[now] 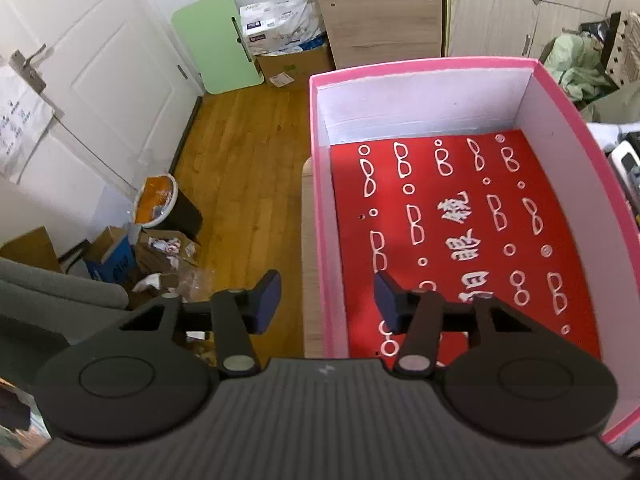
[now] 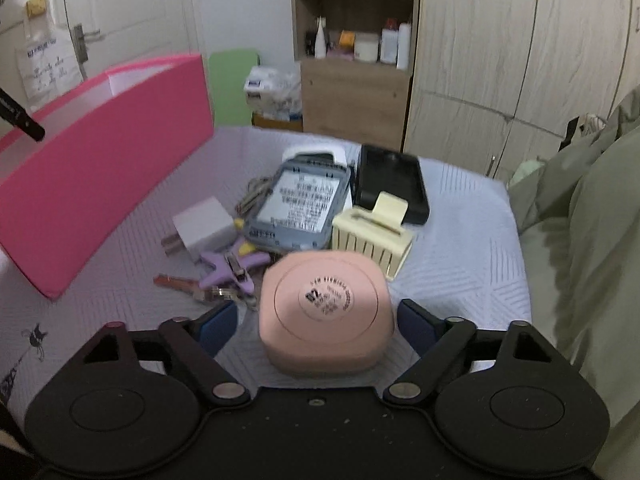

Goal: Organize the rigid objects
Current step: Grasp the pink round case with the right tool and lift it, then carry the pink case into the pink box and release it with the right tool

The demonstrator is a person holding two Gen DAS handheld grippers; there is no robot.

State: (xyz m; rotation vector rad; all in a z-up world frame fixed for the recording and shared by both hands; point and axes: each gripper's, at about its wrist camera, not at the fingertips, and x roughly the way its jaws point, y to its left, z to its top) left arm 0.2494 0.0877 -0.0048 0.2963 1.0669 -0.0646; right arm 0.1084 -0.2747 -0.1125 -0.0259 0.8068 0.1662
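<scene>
In the left wrist view my left gripper (image 1: 328,300) stands open astride the left wall of the pink box (image 1: 420,66), and neither pad touches the wall. Inside the box lies only a red sheet (image 1: 460,232) printed with glasses. In the right wrist view my right gripper (image 2: 320,324) is open around a pink rounded case (image 2: 326,300) on the white bed cover (image 2: 460,280), with a gap at the left pad. Behind the case lie a white charger plug (image 2: 204,228), a purple star keychain (image 2: 230,270) with keys (image 2: 180,282), a grey labelled device (image 2: 300,208), a black device (image 2: 390,180) and a cream holder (image 2: 372,236).
The pink box (image 2: 100,152) stands to the left of the pile. Olive clothing (image 2: 592,220) is heaped on the right. Beyond the bed are a wooden floor (image 1: 248,168), a bin (image 1: 160,204), cartons, a green board (image 1: 216,44), a shelf unit (image 2: 356,40) and wardrobes.
</scene>
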